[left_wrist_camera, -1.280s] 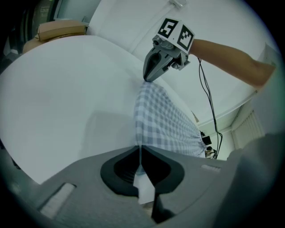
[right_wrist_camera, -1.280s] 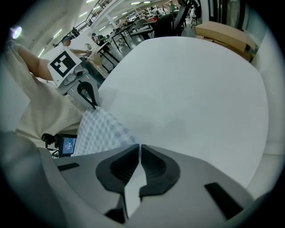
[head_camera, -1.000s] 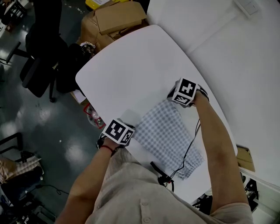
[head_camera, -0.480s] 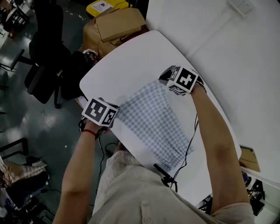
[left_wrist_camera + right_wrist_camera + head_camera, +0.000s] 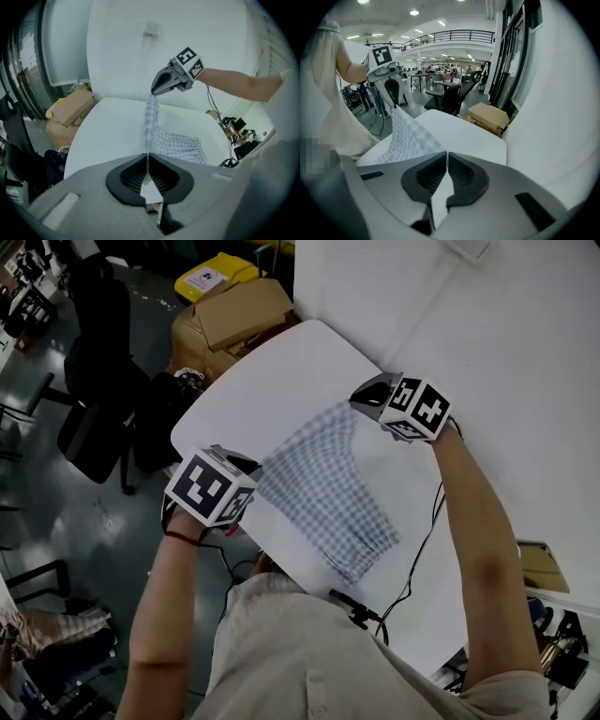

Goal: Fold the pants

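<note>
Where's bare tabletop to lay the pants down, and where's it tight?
Free: the far end of the table toward the cardboard boxes, and the strip between the pants and the wall. Tight: the near edge, where a cable runs to a black clip close to the person.

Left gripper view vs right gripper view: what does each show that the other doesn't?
Only the left gripper view: the right gripper seen from outside, pinching the top edge of the checked pants, and a wall plate above it.
Only the right gripper view: the left gripper seen from outside, an open hall with a railed gallery, and an office chair.
Both: the checked pants stretched between the two shut grippers, the white table, and the cardboard boxes.
</note>
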Motion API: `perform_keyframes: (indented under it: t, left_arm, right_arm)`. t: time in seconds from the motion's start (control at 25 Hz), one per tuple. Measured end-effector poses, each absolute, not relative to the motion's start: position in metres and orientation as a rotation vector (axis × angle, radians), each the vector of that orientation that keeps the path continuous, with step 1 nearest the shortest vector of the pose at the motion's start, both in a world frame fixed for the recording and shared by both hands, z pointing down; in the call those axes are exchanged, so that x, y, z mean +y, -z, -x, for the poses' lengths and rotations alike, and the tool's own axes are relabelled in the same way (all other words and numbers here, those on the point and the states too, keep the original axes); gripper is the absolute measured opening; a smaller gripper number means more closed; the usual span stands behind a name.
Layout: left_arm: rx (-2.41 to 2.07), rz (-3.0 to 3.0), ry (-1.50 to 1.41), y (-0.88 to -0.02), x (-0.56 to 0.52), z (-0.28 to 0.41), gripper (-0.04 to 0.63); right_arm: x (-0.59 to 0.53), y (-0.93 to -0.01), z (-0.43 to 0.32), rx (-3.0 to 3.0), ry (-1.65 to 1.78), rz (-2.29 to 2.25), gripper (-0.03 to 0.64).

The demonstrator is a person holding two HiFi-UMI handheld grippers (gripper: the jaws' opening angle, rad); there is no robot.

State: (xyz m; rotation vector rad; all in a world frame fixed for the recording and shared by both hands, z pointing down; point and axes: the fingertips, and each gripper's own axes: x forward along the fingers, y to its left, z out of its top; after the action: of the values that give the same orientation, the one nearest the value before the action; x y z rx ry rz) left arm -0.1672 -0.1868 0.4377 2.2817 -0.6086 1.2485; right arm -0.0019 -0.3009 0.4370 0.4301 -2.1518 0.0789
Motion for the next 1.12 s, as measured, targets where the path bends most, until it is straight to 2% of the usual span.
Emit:
perform_keyframes:
  t: [0.24, 0.72, 1.12]
  left_arm:
    - [-0.543, -2.324, -1.254, -0.426, -0.117, 0.121, 0.023]
    - [-0.345, -2.340, -1.368, -0.453, 0.028, 0.034, 0.023]
    - [-0.371, -2.308, -1.399, -0.528, 0.087, -0.016, 0.023]
  right_arm:
    - [-0.227, -0.419, -0.046, -2.236, -0.080, -0.439, 0.026]
    - [-0.085, -0.443, -0.125, -2.239, -0.156, -0.460, 0.026]
    - [-0.019, -0.520, -0.171, -2.139, -0.229, -0.547, 0.026]
